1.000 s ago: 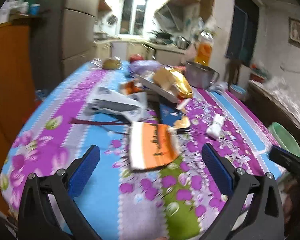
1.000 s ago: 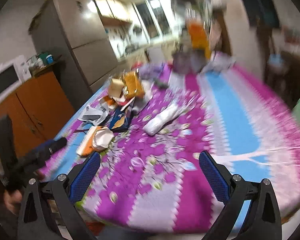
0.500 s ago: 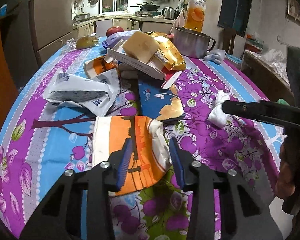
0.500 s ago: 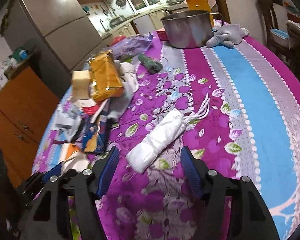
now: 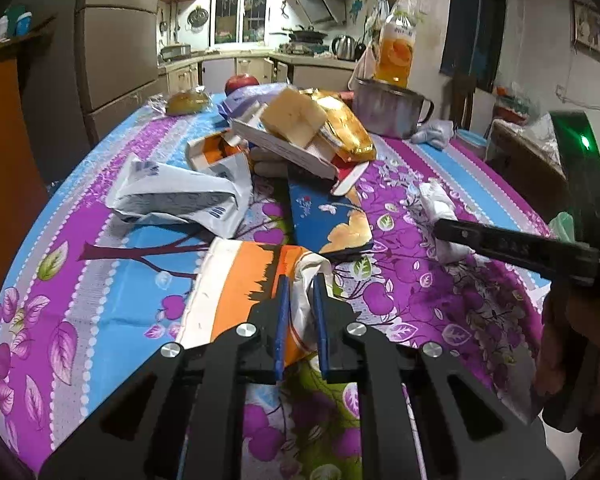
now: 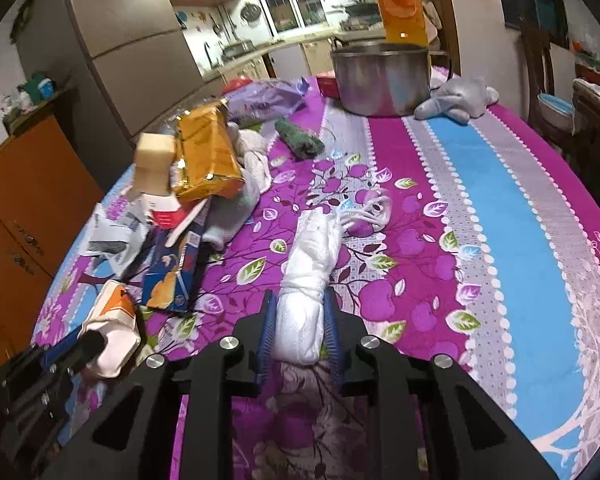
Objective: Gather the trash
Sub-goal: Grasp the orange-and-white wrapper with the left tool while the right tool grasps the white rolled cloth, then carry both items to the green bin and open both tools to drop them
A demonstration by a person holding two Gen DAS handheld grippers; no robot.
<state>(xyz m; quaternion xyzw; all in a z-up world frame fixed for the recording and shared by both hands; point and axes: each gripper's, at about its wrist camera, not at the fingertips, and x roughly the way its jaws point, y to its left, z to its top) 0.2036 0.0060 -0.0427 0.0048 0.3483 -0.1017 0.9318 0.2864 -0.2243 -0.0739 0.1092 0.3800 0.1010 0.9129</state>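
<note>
Trash lies scattered over the near half of a table (image 5: 80, 280) covered in a purple, blue and grey floral cloth, with a kitchen behind it. Largest of the things on the far part of the table is a steel pot (image 6: 382, 80), with a tall bottle of orange drink (image 5: 398, 54) just behind it and a grey rag (image 6: 456, 102) beside it. Towards the middle sits a heap: a flattened white box (image 5: 284, 148) carrying a tan block (image 5: 294, 122) and a crumpled gold wrapper (image 6: 208, 160), with a blue carton (image 5: 326, 216) slanting out from under it and a creased white and grey bag (image 5: 180, 196) to its left. Nearer, an orange and white wrapper (image 5: 236, 292) lies flat on the cloth, its crumpled white edge standing between the blue pads of the left gripper (image 5: 299, 316), whose jaws have just been closing and now pinch that edge. To the right, well apart from the heap, a rolled white plastic bag (image 6: 310, 276) lies lengthwise on the purple band, its loose handles (image 6: 366, 210) trailing towards the pot. The right gripper (image 6: 299, 330) straddles the near end of this roll, its jaws having just been closing, both pads now pressing its sides. A small green scouring pad (image 6: 300, 138) lies between the heap and the pot.
</note>
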